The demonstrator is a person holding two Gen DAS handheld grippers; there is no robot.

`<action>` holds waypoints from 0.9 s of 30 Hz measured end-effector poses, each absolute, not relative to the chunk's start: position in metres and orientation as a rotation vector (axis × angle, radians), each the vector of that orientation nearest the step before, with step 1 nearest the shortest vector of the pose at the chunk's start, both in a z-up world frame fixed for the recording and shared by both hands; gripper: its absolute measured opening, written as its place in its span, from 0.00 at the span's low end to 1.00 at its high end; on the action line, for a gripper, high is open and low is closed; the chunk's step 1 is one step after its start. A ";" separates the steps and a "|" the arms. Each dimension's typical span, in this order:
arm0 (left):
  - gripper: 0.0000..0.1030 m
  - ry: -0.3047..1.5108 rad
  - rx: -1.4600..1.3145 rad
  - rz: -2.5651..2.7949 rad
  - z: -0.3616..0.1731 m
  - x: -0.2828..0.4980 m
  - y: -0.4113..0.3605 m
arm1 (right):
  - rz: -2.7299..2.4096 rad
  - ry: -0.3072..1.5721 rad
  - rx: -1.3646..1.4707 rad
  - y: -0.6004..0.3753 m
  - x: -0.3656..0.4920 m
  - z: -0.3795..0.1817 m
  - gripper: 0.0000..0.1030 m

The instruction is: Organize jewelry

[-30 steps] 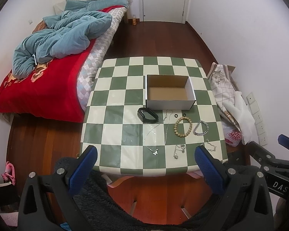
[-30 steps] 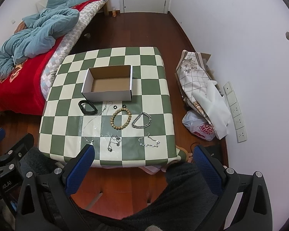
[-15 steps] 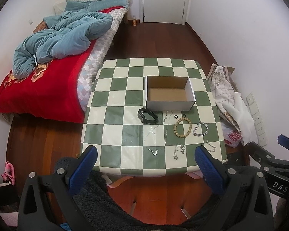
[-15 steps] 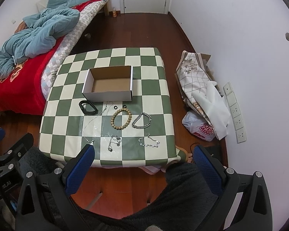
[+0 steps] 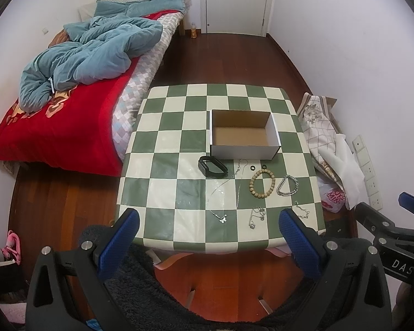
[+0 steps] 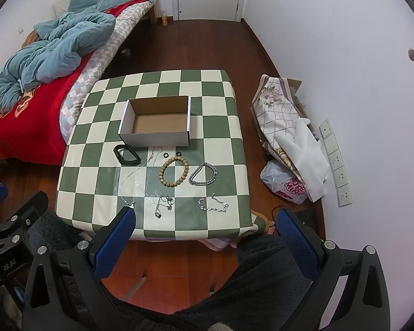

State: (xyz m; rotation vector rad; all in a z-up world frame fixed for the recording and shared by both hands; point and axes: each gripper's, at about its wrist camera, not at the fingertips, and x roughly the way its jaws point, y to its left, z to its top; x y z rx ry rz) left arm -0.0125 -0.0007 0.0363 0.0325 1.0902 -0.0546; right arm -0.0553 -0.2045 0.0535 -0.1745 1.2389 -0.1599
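Both wrist cameras look down and forward from above the near edge of a green-and-white checkered table (image 5: 162,143), well back from it. The left view sits farther left, with the cardboard box (image 5: 244,149) right of centre and the bed (image 5: 55,129) large at left. The right view sits farther right, taking in more of the right wall. Both share the table (image 6: 218,127), the box (image 6: 156,138), the bed and the far door.

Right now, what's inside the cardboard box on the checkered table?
Nothing shows inside the cardboard box: only its bare brown floor. The near wall hides a thin strip of floor behind it. The wooden bead bracelet and the chains lie outside, in front.
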 end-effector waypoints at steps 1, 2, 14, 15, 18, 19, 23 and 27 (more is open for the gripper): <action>1.00 1.090 0.031 -0.055 0.036 -0.012 -0.001 | -0.161 1.240 -0.174 -0.204 -0.055 0.053 1.00; 1.00 1.090 0.035 -0.054 0.036 -0.013 -0.001 | -0.162 1.239 -0.174 -0.204 -0.056 0.052 1.00; 1.00 1.090 0.031 -0.055 0.037 -0.011 -0.003 | -0.160 1.237 -0.174 -0.202 -0.057 0.053 1.00; 1.00 1.089 0.032 -0.055 0.037 -0.011 -0.003 | -0.159 1.237 -0.173 -0.202 -0.057 0.053 1.00; 1.00 1.088 0.030 -0.056 0.037 -0.014 0.001 | -0.160 1.233 -0.175 -0.202 -0.057 0.055 1.00; 1.00 1.087 0.031 -0.056 0.037 -0.014 0.001 | -0.160 1.232 -0.177 -0.200 -0.058 0.055 1.00; 1.00 1.087 0.028 -0.055 0.038 -0.013 0.000 | -0.158 1.233 -0.179 -0.200 -0.059 0.055 1.00; 1.00 1.088 0.032 -0.055 0.037 -0.014 0.001 | -0.158 1.233 -0.179 -0.200 -0.058 0.056 1.00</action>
